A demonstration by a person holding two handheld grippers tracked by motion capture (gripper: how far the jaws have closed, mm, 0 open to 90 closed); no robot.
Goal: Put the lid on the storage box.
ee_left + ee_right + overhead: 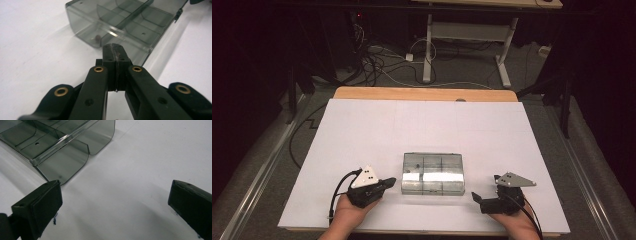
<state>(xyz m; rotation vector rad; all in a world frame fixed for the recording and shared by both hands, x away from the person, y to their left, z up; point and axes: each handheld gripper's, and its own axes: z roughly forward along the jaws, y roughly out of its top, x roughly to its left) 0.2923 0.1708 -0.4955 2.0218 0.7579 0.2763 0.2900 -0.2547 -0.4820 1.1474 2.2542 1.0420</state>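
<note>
My left claw (pixel 115 50), pressed shut and empty, points at the near corner of the smoky compartment box (pixel 432 173), just ahead. My right claw (pixel 115 202) stands wide, empty, the box up-left of it. The box's long axis runs between both claws on the bench (pixel 362 125); left looks nearer.

A compartmented box (pixel 432 173) sits on the table (pixel 362 125) near its front edge, between the left gripper (pixel 388 184) just beside its left end and the right gripper (pixel 477 198) off its right.
</note>
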